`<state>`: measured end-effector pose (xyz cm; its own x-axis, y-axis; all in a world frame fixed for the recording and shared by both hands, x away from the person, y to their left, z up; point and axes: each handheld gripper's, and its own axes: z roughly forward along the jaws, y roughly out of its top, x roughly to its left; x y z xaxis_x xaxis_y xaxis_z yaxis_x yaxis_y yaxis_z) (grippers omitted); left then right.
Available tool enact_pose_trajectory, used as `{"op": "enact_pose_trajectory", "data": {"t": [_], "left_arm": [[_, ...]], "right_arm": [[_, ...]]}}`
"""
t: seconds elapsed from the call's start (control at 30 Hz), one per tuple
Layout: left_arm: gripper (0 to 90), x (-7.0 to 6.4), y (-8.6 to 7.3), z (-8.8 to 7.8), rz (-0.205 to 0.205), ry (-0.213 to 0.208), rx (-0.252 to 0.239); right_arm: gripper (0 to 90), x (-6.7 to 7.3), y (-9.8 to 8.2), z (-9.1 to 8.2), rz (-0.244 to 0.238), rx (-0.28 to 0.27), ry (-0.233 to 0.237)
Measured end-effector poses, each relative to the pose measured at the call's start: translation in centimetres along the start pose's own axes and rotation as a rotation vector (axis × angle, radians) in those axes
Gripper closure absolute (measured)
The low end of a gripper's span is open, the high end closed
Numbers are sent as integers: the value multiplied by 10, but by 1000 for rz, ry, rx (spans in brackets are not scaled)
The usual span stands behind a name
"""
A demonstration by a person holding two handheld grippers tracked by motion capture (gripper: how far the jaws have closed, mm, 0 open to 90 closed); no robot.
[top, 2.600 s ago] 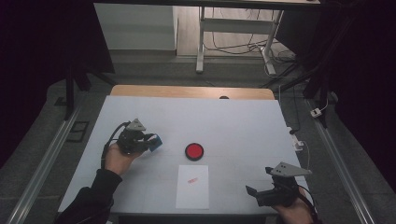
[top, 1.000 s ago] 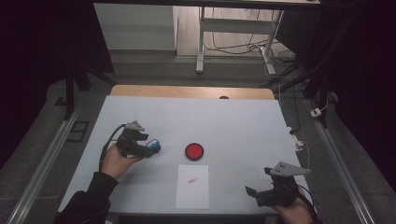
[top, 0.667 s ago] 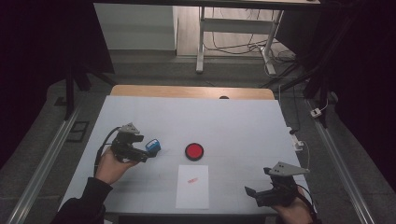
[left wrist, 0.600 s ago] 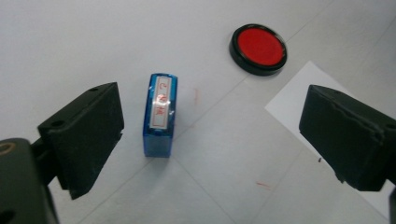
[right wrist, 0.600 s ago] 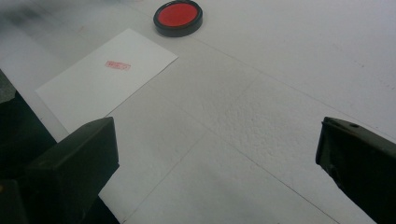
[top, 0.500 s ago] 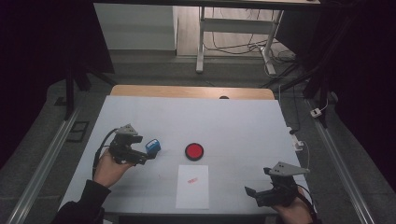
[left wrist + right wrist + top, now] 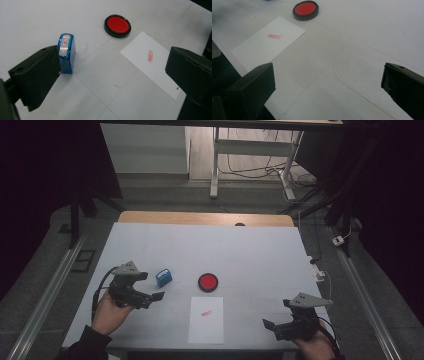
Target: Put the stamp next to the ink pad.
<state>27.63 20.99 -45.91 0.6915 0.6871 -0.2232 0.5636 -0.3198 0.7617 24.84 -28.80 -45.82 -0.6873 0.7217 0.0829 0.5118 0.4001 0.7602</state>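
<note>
While its jaws have just been opening wide, left gripper (image 7: 150,292) seen released, rectangular glossy blue stamp (image 7: 66,53) freed at its one o'clock, right gripper (image 7: 272,325) spread empty, round red ink pad (image 7: 207,282) and flat white paper sheet (image 7: 206,325) laid between.

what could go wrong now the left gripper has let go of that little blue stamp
1. The small blue plastic stamp stands upright on a narrow base, with the left gripper open and one jaw right beside it. A sideways nudge could tip it.
2. If it falls ink-face down, it may mark the white table, which already has red smudges.
3. The round red ink pad lies open, so a passing cable could drag through it.
</note>
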Motion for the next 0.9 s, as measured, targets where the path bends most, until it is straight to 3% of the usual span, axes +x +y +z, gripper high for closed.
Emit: {"op": "enact_pose_trajectory", "data": {"t": [0.5, 0.9], "left_arm": [[0, -13, -27, -30, -22, 15, -35], [0, -20, -57, -54, -46, 80, -17]], "right_arm": [[0, -1, 0, 0, 5, 0, 2], [0, 0, 0, 1, 3, 3, 1]]}}
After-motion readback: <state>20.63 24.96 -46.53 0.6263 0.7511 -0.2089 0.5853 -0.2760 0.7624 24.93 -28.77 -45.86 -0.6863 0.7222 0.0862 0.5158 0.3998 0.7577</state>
